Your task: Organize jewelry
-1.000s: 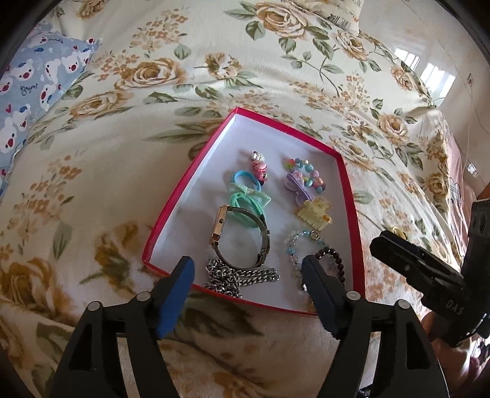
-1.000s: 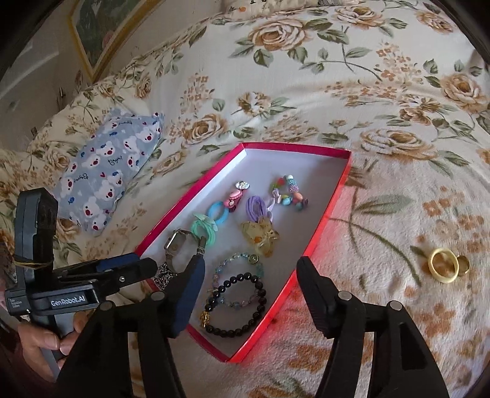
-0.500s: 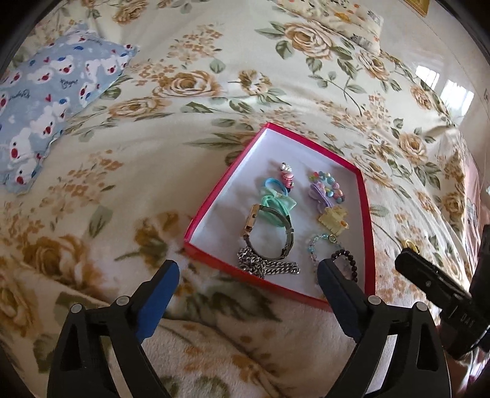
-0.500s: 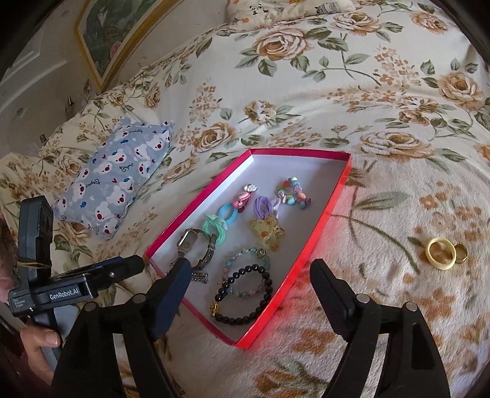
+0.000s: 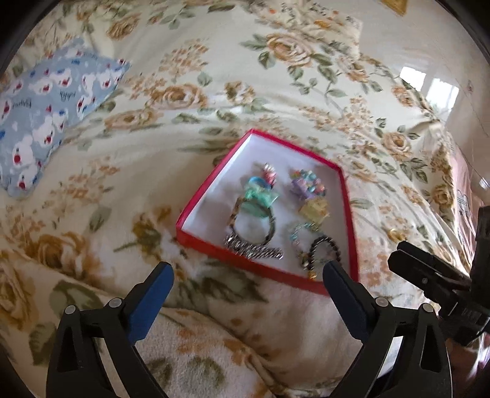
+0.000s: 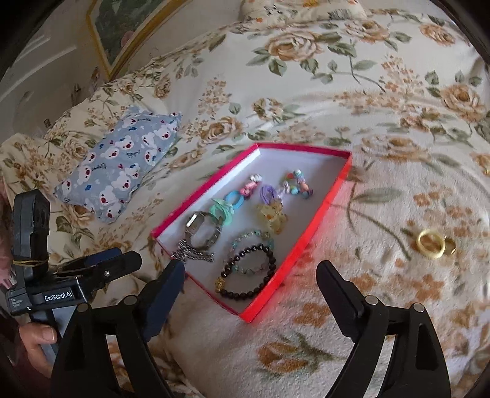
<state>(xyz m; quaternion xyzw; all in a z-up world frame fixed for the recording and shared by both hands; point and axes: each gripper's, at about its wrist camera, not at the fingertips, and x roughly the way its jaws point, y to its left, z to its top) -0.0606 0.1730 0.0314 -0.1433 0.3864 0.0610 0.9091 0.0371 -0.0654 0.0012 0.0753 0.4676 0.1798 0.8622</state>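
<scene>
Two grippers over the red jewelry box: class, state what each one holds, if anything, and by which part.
Nothing is held. The left gripper and right gripper have both just been opening, with nothing between their jaws.

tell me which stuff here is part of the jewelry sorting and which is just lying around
Part of the job:
- red box
- watch
- chain
- black bead bracelet
- hair ties and clips
- gold rings, outside the box on the blanket
- left gripper and right gripper, both open and empty

Just lying about:
- blue pillow
- floral blanket
- framed picture
</scene>
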